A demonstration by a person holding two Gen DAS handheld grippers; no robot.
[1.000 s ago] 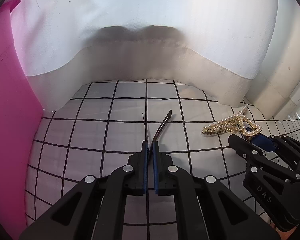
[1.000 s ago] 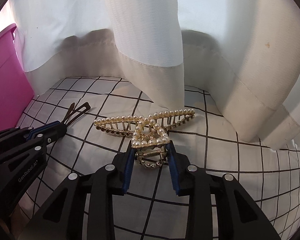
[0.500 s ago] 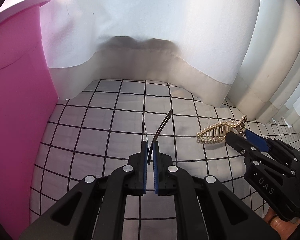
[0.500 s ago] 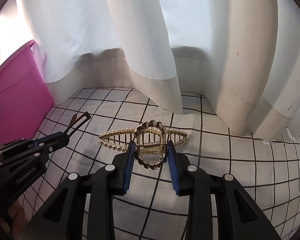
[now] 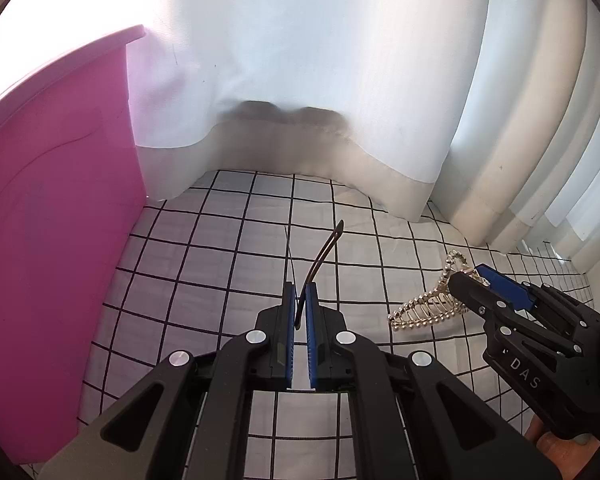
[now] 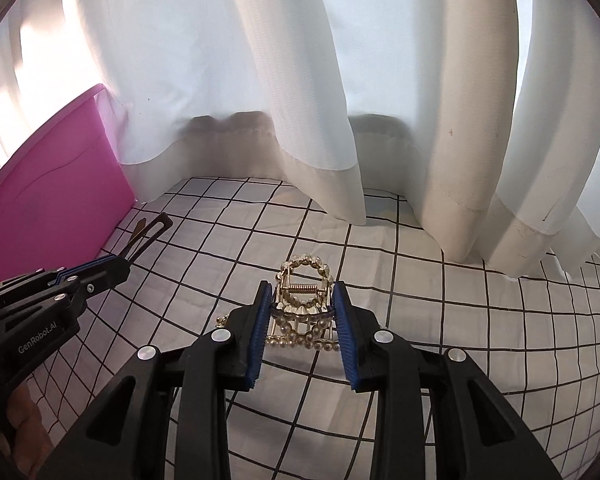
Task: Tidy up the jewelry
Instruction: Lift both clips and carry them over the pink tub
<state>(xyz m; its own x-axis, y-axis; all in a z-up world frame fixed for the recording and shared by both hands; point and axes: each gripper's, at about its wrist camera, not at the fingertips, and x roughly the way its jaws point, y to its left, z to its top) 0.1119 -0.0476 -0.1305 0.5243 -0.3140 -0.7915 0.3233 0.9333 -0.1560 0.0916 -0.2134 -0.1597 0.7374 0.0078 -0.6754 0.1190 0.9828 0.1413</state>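
Jewelry here counts two pieces: one dark hairpin and one gold pearl claw clip, each in one of my two grippers. My left gripper is clamped on the hairpin's near end, its tip pointing far toward the white curtain. My right gripper squeezes the clip above the checked cloth. One pink bin stands left. Since a second ago both pieces have risen off the cloth, and the bin's rim has come into view.
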